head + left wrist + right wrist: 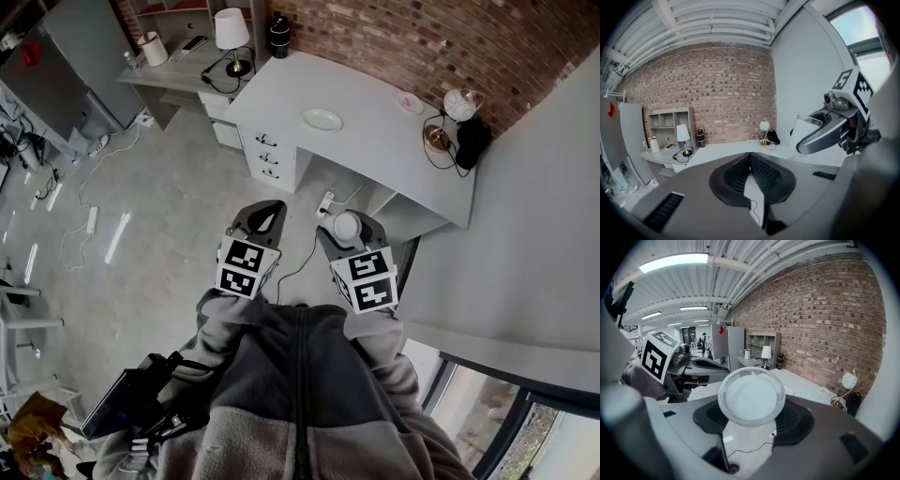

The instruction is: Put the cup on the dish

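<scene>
Grey jaws of the right gripper (348, 228) stand wide, clamped on a translucent cup (751, 397), well apart from the desk (375, 150) bearing the dish (322, 119). On the left gripper (750, 161) the jaws meet, holding nothing.

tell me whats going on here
A person stands facing a white desk with tongs in each hand. The right tongs are clamped on a clear cup, held in the air short of the desk. The left tongs are shut and empty. The dish sits bare on the desk.
</scene>
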The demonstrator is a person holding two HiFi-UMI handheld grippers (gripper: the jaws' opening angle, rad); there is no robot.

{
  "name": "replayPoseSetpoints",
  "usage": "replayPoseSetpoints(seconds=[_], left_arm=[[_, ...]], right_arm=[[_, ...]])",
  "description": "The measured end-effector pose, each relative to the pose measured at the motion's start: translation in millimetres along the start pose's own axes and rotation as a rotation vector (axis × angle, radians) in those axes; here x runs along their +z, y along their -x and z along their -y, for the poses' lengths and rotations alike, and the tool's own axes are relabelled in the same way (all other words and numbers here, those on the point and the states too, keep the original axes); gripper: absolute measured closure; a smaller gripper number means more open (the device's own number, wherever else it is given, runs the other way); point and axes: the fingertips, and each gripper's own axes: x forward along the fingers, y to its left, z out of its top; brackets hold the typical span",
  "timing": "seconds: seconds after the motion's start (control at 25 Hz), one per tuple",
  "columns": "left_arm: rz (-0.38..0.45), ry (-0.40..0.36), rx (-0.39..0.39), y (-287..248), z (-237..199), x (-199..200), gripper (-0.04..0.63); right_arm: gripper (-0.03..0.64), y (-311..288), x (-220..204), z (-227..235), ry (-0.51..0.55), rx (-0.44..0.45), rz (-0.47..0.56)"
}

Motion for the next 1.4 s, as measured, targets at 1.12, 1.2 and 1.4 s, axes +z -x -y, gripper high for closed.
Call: replayPoseSetpoints(seconds=[1.12,1.2,1.4], left_arm=[[-0.048,0.024,0.052,-8,31,-20,0.589],[-0.043,0.028,0.054,-10,27,-21,0.589],[-0.037,0.025,0.044,-6,31,-22,0.589]], right_arm=[[0.359,8,-34,5,0.019,0.087,-0.024],[0.359,7,-34,6,0.020,0.085,-0.024],[0.359,13,-38,5,0.017,0.065,-0.026]])
